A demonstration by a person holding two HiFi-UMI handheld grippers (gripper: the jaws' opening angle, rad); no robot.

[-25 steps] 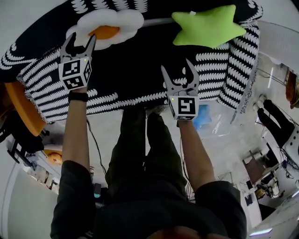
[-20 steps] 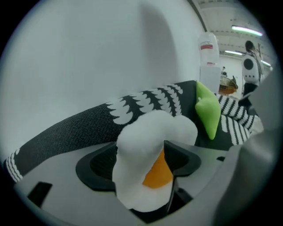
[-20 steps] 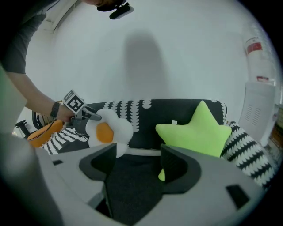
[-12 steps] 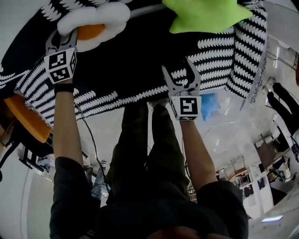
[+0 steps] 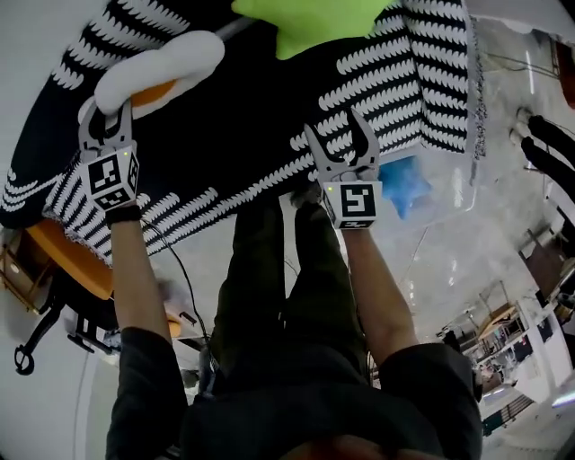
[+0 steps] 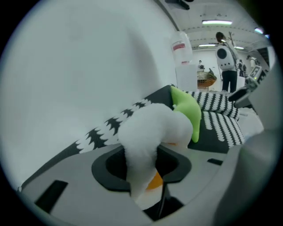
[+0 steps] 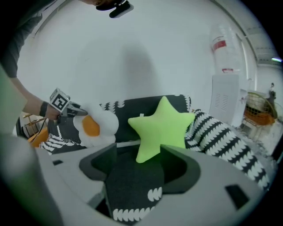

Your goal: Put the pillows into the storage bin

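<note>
Left gripper (image 5: 108,121) nips egg pillow (image 5: 171,58).
Jaws, just closing on its rim, need a deep bite; right gripper (image 5: 334,126) gapes empty, star pillow (image 5: 310,22) at 12 o'clock.

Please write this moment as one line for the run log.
left tongs: just been closing, now pinching egg pillow edge | right tongs: open, empty, aimed at star pillow

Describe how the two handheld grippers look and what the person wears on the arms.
The left gripper and right gripper each have two curved grey fingers above a white cube with black square markers. A black band circles the left wrist; the sleeves are dark and short.
</note>
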